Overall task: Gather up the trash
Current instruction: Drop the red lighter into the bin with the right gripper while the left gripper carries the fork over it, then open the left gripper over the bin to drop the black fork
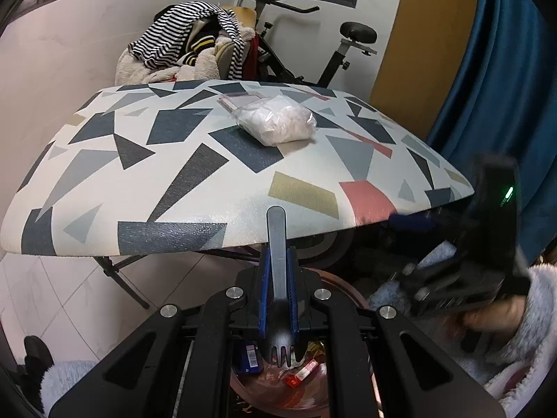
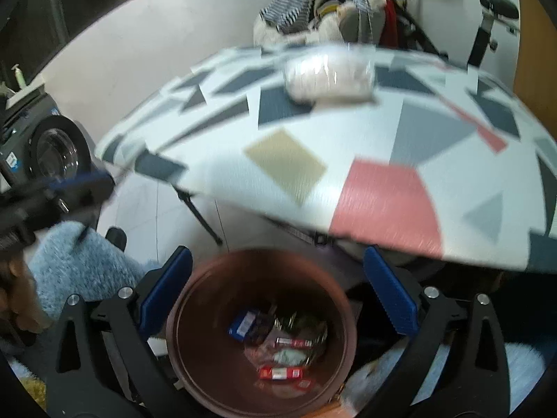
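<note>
Left wrist view: my left gripper (image 1: 278, 278) clamped on black spork (image 1: 277, 261), above bin; bagged tissue wad (image 1: 276, 122) on desk (image 1: 174, 181) at 12 o'clock.

Right wrist view: right gripper (image 2: 278, 292) spread wide, empty, over bin (image 2: 195, 365) at 6 o'clock. Drop step; next, release spork.

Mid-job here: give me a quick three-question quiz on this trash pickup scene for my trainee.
1. True or false: the left hand-held gripper is shut on a black plastic spork.
2. What lies under the open right hand-held gripper?
A. a laundry basket
B. the brown trash bin
C. a cardboard box
3. Fill in: the clear plastic bag of white material lies on the ____.

Key:
1. true
2. B; wrappers already lie inside it
3. patterned table
</note>
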`<state>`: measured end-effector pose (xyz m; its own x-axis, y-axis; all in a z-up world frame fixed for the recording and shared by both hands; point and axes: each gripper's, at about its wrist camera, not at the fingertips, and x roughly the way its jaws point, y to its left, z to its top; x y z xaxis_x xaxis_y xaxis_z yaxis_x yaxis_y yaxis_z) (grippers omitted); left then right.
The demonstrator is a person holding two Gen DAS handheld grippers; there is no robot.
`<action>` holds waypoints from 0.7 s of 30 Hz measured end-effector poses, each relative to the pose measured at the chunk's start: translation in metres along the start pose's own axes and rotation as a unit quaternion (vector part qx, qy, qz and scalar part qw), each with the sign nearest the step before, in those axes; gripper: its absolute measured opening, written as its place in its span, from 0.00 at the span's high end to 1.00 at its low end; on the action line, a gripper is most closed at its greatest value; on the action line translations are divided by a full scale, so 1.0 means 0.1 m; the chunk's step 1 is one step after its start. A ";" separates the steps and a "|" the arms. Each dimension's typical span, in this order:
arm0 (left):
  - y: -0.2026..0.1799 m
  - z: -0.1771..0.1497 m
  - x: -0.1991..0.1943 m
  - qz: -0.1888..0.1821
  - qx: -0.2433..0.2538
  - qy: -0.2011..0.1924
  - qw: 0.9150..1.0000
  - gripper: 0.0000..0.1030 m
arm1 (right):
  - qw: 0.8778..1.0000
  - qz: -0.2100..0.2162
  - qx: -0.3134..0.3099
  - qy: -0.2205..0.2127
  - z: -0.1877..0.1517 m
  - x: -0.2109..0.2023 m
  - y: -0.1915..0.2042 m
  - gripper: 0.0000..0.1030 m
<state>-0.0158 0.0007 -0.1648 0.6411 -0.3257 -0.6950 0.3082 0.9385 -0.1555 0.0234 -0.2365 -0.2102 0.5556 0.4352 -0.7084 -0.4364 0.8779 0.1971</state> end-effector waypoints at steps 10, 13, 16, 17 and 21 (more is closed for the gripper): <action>-0.02 -0.20 0.33 -0.027 0.012 0.048 0.998 0.91 | 0.997 -0.030 -0.001 -0.076 0.16 -0.26 -0.24 0.06; -0.01 -0.26 0.44 -0.032 0.006 0.068 0.997 0.91 | 0.996 -0.045 0.022 -0.080 0.14 -0.26 -0.30 0.06; -0.03 -0.31 0.55 -0.033 0.009 0.087 0.996 0.91 | 0.995 -0.051 0.025 -0.083 0.16 -0.28 -0.34 0.06; -0.05 -0.33 0.57 -0.033 0.014 0.093 0.995 0.91 | 0.995 -0.055 0.024 -0.082 0.16 -0.27 -0.34 0.06; -0.13 -0.38 0.64 -0.036 0.032 0.108 0.993 0.91 | 0.994 -0.064 0.023 -0.081 0.14 -0.27 -0.37 0.06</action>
<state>-0.0057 -0.0276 -0.2338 0.4529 -0.3522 -0.8190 0.3965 0.9024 -0.1688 0.0346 -0.2779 -0.1892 0.7128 0.3426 -0.6120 -0.3234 0.9348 0.1466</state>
